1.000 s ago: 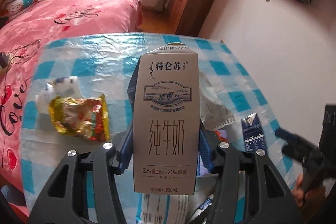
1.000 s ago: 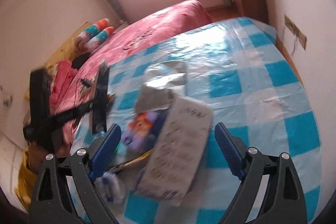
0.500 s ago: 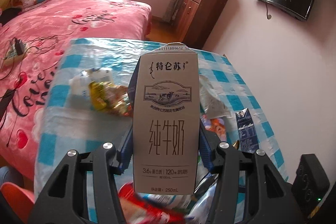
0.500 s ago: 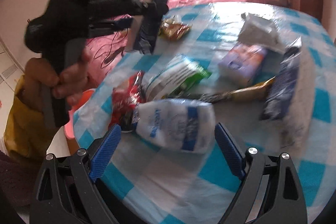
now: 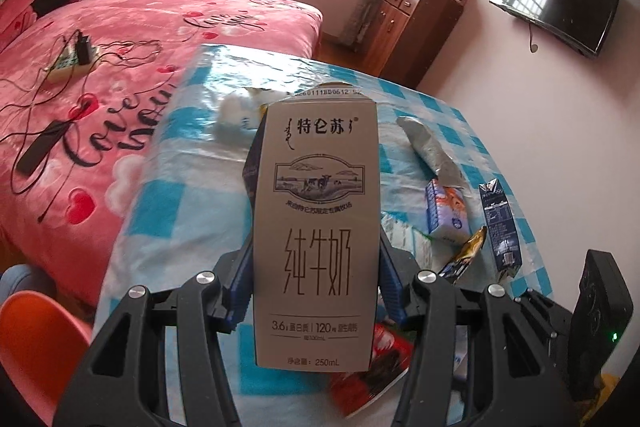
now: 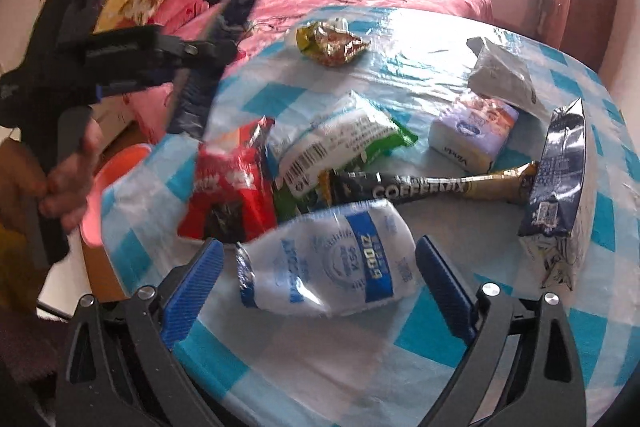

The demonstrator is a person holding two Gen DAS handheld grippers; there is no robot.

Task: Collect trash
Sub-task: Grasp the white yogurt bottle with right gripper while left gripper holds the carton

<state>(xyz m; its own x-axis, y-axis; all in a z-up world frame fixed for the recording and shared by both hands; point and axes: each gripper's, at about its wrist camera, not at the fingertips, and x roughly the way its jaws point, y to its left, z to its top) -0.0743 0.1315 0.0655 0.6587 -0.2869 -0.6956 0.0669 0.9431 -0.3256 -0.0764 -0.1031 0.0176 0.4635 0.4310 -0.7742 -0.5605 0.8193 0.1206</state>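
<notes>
The left gripper (image 5: 316, 267) clamps an upright milk carton (image 5: 316, 227) above the checked table (image 5: 180, 195), while the right gripper (image 6: 320, 271), its jaws just opening wide, straddles without touching a crushed white-and-blue bottle (image 6: 328, 263) lying among wrappers.

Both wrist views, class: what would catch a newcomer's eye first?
A tall grey milk carton fills the left view, clamped upright in the left tongs. In the right view, the right tongs, jaws just opening, straddle a white-and-blue crushed bottle on the checked table, amid wrappers.
</notes>
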